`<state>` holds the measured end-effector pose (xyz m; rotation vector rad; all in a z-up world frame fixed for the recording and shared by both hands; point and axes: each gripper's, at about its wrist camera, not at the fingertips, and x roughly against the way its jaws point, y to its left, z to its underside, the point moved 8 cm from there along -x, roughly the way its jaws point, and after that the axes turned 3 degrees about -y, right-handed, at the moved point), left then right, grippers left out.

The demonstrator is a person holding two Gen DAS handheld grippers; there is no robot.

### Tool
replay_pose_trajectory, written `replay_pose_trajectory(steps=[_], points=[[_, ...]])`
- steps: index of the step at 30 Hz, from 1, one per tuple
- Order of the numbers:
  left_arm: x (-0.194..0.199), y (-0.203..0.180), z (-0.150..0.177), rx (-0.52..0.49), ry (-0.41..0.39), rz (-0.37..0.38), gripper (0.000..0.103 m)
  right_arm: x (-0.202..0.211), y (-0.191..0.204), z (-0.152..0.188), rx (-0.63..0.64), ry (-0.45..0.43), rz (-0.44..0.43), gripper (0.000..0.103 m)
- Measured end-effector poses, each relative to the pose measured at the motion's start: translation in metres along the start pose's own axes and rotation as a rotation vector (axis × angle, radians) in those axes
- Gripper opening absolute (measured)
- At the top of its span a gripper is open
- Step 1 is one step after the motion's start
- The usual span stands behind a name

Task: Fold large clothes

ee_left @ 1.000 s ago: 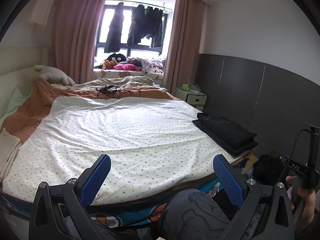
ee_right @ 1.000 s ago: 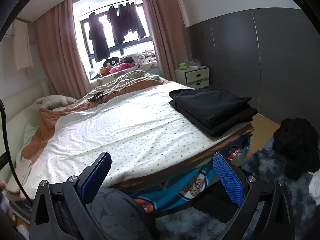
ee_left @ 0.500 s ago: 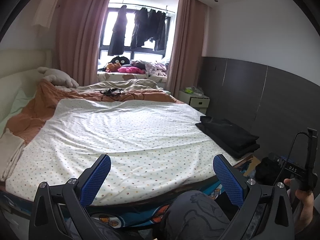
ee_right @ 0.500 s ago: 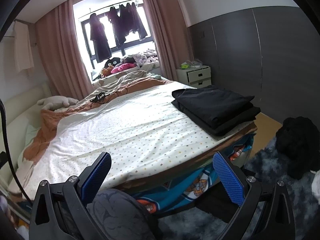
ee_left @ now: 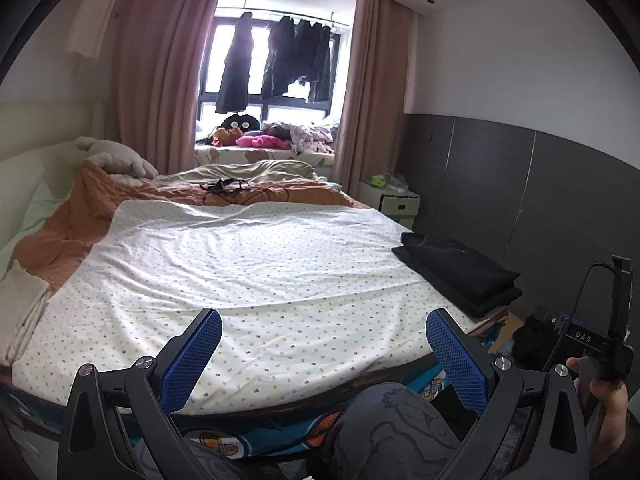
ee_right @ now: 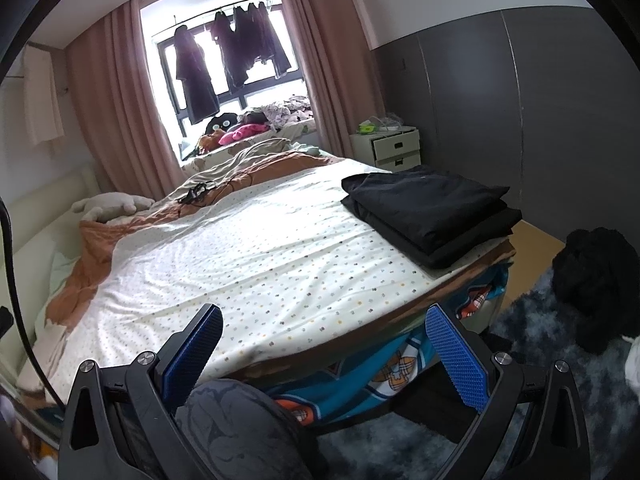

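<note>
Black folded stack [ee_right: 432,212] done, at bed [ee_left: 260,280] right edge near foot corner. Dark heap [ee_right: 596,264] on floor unfolded, probably next. My left hand-held gripper [ee_left: 322,354] and right hand-held gripper [ee_right: 322,354] both wide, holding nothing.

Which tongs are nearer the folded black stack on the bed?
Right. The right tongs face the folded black stack from just off its bed corner; the left tongs sit further along the foot edge, stack far to their right.

Bed [ee_left: 248,272], curtained window [ee_left: 272,80], nightstand [ee_right: 394,148]
</note>
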<state>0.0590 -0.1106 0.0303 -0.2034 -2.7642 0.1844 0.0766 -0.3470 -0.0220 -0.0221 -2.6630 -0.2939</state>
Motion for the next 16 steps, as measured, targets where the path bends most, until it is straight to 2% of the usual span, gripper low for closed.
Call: replay_pose_trajectory(steps=[16], points=[[0.018,-0.009,-0.002,0.007,-0.033,0.019,0.102,0.009,-0.001,0.003,-0.01,-0.007,-0.005,0.102]])
